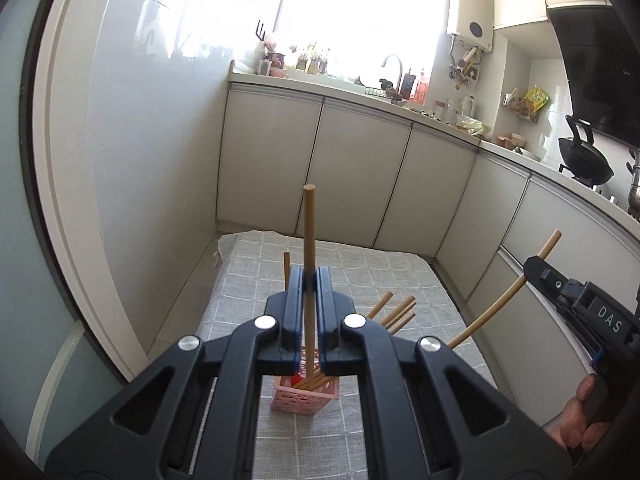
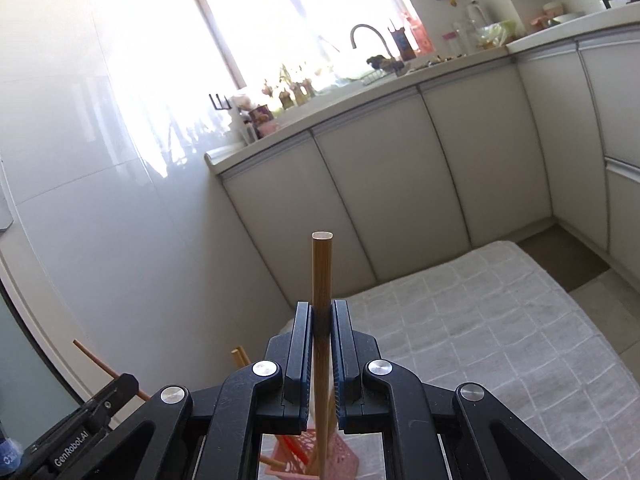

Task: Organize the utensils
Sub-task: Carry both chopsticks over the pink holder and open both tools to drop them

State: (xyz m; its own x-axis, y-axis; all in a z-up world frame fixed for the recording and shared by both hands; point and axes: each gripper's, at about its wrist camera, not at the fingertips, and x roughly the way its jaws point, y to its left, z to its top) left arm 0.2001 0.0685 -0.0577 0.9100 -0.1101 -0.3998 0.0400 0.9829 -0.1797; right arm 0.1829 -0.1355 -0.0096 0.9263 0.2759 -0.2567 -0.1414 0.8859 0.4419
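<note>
My left gripper (image 1: pixel 309 280) is shut on a wooden chopstick (image 1: pixel 309 232) held upright, its lower end in the pink perforated utensil holder (image 1: pixel 304 398) on the grey checked cloth. Several more chopsticks (image 1: pixel 394 312) lean out of the holder to the right. My right gripper (image 2: pixel 321 312) is shut on another upright chopstick (image 2: pixel 322 272), above the same pink holder (image 2: pixel 340 456). The right gripper (image 1: pixel 536 266) also shows in the left wrist view, at the right, with its chopstick slanting. The left gripper body (image 2: pixel 80 428) shows at the lower left of the right wrist view.
The grey checked cloth (image 1: pixel 360 272) covers a small table between a white wall on the left and white kitchen cabinets (image 1: pixel 360 168) behind and to the right. The counter holds a faucet (image 1: pixel 394 66), bottles and a black wok (image 1: pixel 586 160).
</note>
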